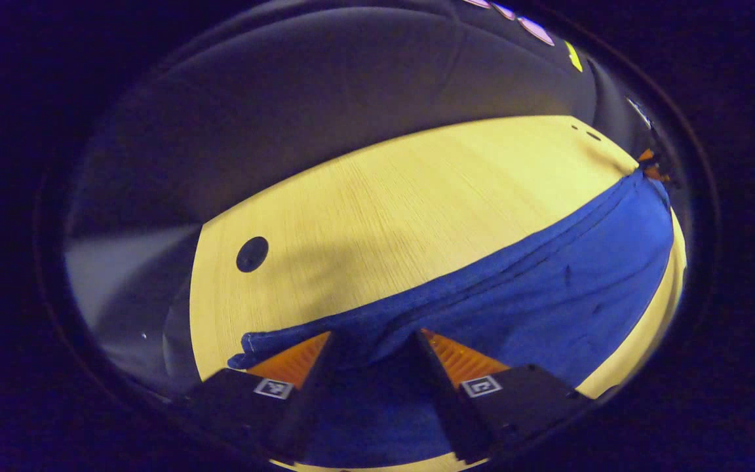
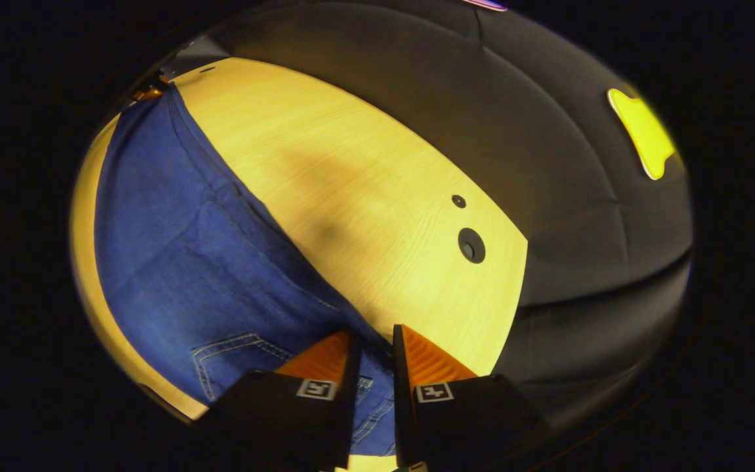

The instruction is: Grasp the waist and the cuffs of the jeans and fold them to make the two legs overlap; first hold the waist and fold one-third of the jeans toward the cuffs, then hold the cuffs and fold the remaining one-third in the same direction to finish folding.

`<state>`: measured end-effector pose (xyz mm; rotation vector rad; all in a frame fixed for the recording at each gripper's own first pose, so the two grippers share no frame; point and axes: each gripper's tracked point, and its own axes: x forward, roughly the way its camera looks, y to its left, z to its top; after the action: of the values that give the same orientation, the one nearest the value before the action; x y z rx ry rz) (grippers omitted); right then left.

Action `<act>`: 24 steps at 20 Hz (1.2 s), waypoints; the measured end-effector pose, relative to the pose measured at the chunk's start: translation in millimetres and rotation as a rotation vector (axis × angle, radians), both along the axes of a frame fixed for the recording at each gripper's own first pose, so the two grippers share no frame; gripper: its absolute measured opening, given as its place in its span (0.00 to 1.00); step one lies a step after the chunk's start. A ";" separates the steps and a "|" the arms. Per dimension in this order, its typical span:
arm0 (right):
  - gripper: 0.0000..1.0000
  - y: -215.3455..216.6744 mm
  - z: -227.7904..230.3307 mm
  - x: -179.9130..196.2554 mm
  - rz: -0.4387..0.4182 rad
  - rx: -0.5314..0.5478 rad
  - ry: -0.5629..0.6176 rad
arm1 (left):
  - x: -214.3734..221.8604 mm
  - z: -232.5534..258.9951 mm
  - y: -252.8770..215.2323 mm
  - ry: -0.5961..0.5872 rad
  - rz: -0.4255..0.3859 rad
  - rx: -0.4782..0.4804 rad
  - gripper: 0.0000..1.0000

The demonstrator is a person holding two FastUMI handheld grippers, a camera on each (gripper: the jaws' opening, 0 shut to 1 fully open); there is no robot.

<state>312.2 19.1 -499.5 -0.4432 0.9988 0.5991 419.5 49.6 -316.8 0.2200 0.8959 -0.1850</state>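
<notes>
The blue jeans [image 1: 548, 282] lie stretched lengthwise on the light wooden table [image 1: 417, 196], legs overlapping. In the left gripper view my left gripper [image 1: 374, 334] is shut on the cuff end, with denim bunched between its fingers and a cuff corner [image 1: 246, 344] sticking out to the left. Far off at the other end, the right gripper [image 1: 649, 164] meets the cloth. In the right gripper view my right gripper [image 2: 373, 331] is shut on the waist edge of the jeans [image 2: 174, 262], beside a stitched back pocket [image 2: 233, 357]. The left gripper [image 2: 148, 88] shows at the far end.
A round dark cable hole [image 1: 251, 254] sits in the table near the cuff end, and another hole [image 2: 471, 245] with a smaller one beside it lies near the waist end. The table's far edge meets the black booth wall [image 2: 548, 164]. Bare wood lies beyond the jeans.
</notes>
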 end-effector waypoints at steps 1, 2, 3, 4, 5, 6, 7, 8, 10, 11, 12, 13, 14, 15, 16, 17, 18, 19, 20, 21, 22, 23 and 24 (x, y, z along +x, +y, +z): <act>0.44 -4.4 3.9 6.5 -0.021 0.012 -0.017 | 1.7 15.9 5.1 -0.033 0.027 0.001 0.98; 0.70 -3.6 9.7 10.8 -0.049 0.065 -0.022 | -9.9 32.6 5.0 -0.086 0.055 -0.008 0.98; 0.96 -5.8 21.0 16.3 -0.091 0.101 -0.043 | -3.7 60.7 11.5 -0.145 0.093 -0.027 0.98; 0.97 -14.8 29.4 28.3 -0.136 0.123 -0.076 | -9.1 80.0 16.2 -0.201 0.125 -0.043 0.97; 0.95 -21.4 43.7 39.0 -0.180 0.149 -0.117 | -15.3 104.8 18.2 -0.254 0.158 -0.059 0.98; 0.97 -31.2 59.5 49.4 -0.223 0.164 -0.163 | -21.7 127.3 22.5 -0.317 0.191 -0.075 0.98; 0.98 -38.7 74.6 53.3 -0.256 0.191 -0.196 | -29.5 155.3 21.4 -0.380 0.219 -0.093 0.98; 0.98 -41.0 86.8 52.7 -0.283 0.223 -0.216 | -38.8 179.6 20.5 -0.445 0.251 -0.107 0.98; 0.98 -49.2 109.6 40.7 -0.344 0.286 -0.243 | -59.3 222.3 10.9 -0.556 0.292 -0.167 0.98; 0.98 -53.8 114.6 33.1 -0.378 0.309 -0.251 | -68.5 243.1 2.7 -0.605 0.311 -0.220 0.98; 0.98 -58.3 119.2 22.9 -0.418 0.326 -0.250 | -78.6 264.1 -5.8 -0.651 0.334 -0.272 0.97; 0.98 -63.3 122.6 9.2 -0.468 0.340 -0.233 | -89.0 279.5 -14.3 -0.689 0.350 -0.332 0.98; 0.98 -69.9 124.2 -4.0 -0.523 0.365 -0.216 | -96.9 287.5 -20.8 -0.724 0.370 -0.405 0.98; 0.98 -73.0 122.6 -19.4 -0.591 0.417 -0.184 | -101.4 298.5 -30.3 -0.753 0.377 -0.483 0.97; 0.98 -81.6 113.5 -36.5 -0.695 0.472 -0.138 | -111.3 319.8 -42.9 -0.786 0.368 -0.587 0.96; 0.97 -92.2 97.5 -47.9 -0.820 0.516 -0.084 | -115.6 336.5 -52.8 -0.817 0.358 -0.671 0.96; 0.97 -103.1 77.0 -57.6 -0.958 0.546 -0.020 | -125.0 359.2 -59.4 -0.855 0.355 -0.759 0.95; 0.97 -108.4 59.6 -67.4 -1.060 0.571 0.039 | -128.1 368.3 -58.8 -0.881 0.340 -0.822 0.95; 0.98 -109.4 45.6 -70.4 -1.142 0.611 0.069 | -134.8 381.7 -57.1 -0.903 0.344 -0.873 0.95; 0.97 -113.1 32.0 -80.1 -1.207 0.620 0.101 | -138.7 387.4 -52.4 -0.914 0.350 -0.917 0.95; 0.97 -111.6 16.5 -87.2 -1.255 0.617 0.137 | -144.6 392.9 -49.6 -0.915 0.349 -0.951 0.93; 0.97 -110.3 0.2 -92.8 -1.283 0.602 0.160 | -149.7 399.6 -47.6 -0.923 0.345 -0.977 0.93; 0.97 -106.4 -14.8 -97.5 -1.297 0.590 0.191 | -153.3 408.4 -49.0 -0.945 0.333 -0.986 0.93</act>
<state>214.7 -87.4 -514.3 0.7862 1.0124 -0.2729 266.2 0.6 91.5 -0.7178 -0.1686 -0.1664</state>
